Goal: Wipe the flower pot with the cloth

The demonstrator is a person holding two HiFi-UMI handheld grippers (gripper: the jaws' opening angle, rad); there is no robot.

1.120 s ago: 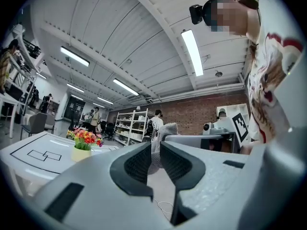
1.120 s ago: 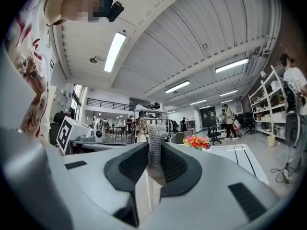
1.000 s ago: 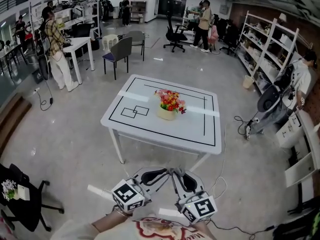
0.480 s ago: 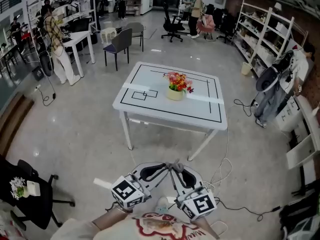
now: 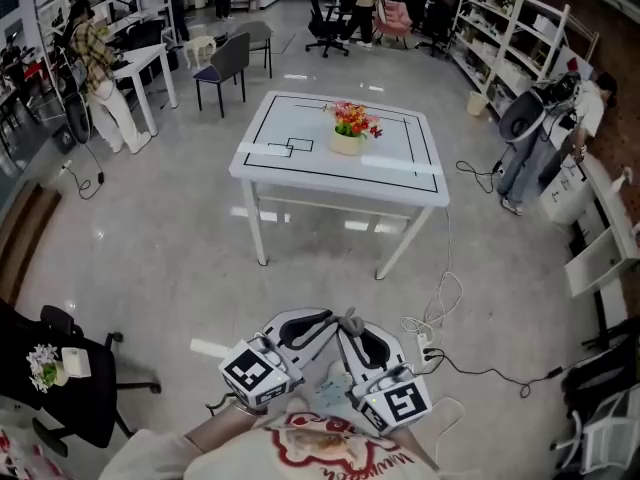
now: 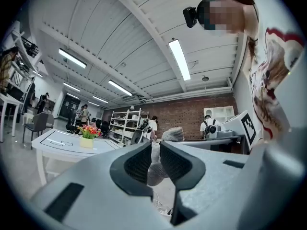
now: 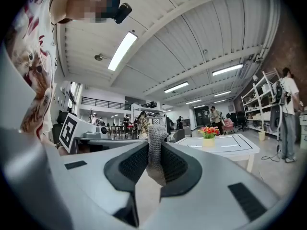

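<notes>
The cream flower pot (image 5: 347,144) with red and orange flowers stands on the white table (image 5: 300,164), far ahead of me across the floor. Both grippers are held close to my body at the bottom of the head view, jaws pointing toward each other. A grey knitted cloth (image 5: 349,321) hangs between them. My left gripper (image 5: 328,324) is shut on one part of the cloth (image 6: 156,163). My right gripper (image 5: 343,332) is shut on another part of the cloth (image 7: 155,150). The pot (image 6: 87,142) (image 7: 208,142) shows small and distant in both gripper views.
Cables and a power strip (image 5: 428,340) lie on the floor between me and the table. A black office chair (image 5: 60,378) stands at lower left. White shelving (image 5: 520,38) lines the right wall. A desk, chairs (image 5: 222,68) and several people are beyond the table.
The table and pot have shifted up in the head view and look smaller and farther off. The grippers stay near my body, both on the cloth.
</notes>
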